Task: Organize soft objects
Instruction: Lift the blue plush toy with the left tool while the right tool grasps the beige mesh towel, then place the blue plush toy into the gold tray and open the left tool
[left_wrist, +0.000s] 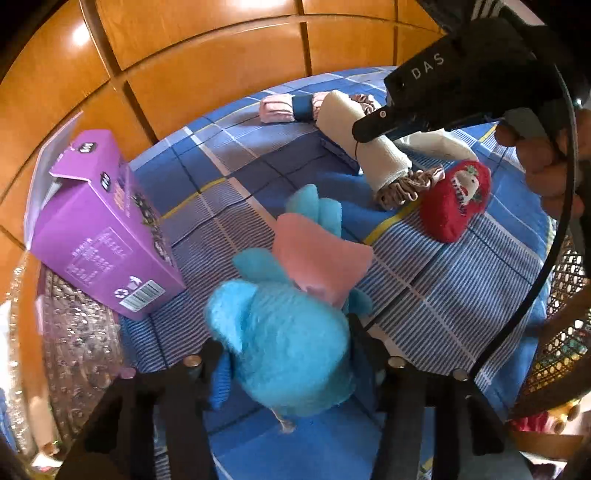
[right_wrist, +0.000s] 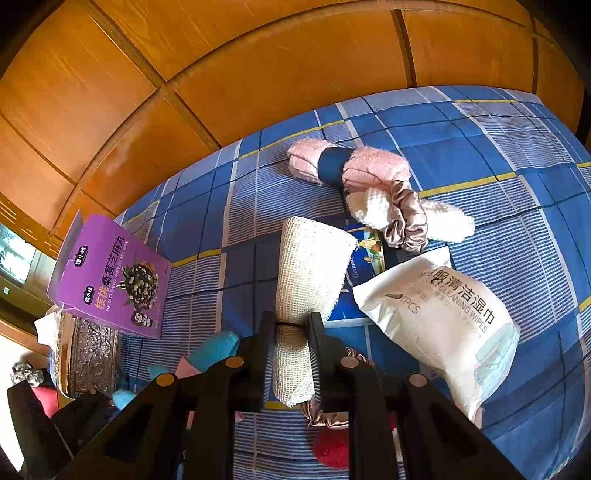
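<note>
A blue plush toy (left_wrist: 288, 354) with a pink cloth (left_wrist: 317, 258) on its back lies on the blue checked bedspread (left_wrist: 461, 280). My left gripper (left_wrist: 284, 343) is shut on it, a finger against each side of its head. My right gripper (right_wrist: 291, 323) is shut on the narrow middle of a cream rolled towel (right_wrist: 310, 258). In the left wrist view that gripper (left_wrist: 365, 127) comes in from the upper right and pinches the same cream roll (left_wrist: 384, 158), which has a satin scrunchie (left_wrist: 406, 184) at its lower end.
A purple box (left_wrist: 103, 229) stands at the left by an embossed silver box (right_wrist: 92, 354). A red plush cushion (left_wrist: 458, 199), a pink towel roll with a blue band (right_wrist: 343, 166), a white knit cloth with a scrunchie (right_wrist: 406, 218), a wipes pack (right_wrist: 443, 317) and a booklet (right_wrist: 354, 280) lie around. Wooden panels (right_wrist: 258, 74) rise behind.
</note>
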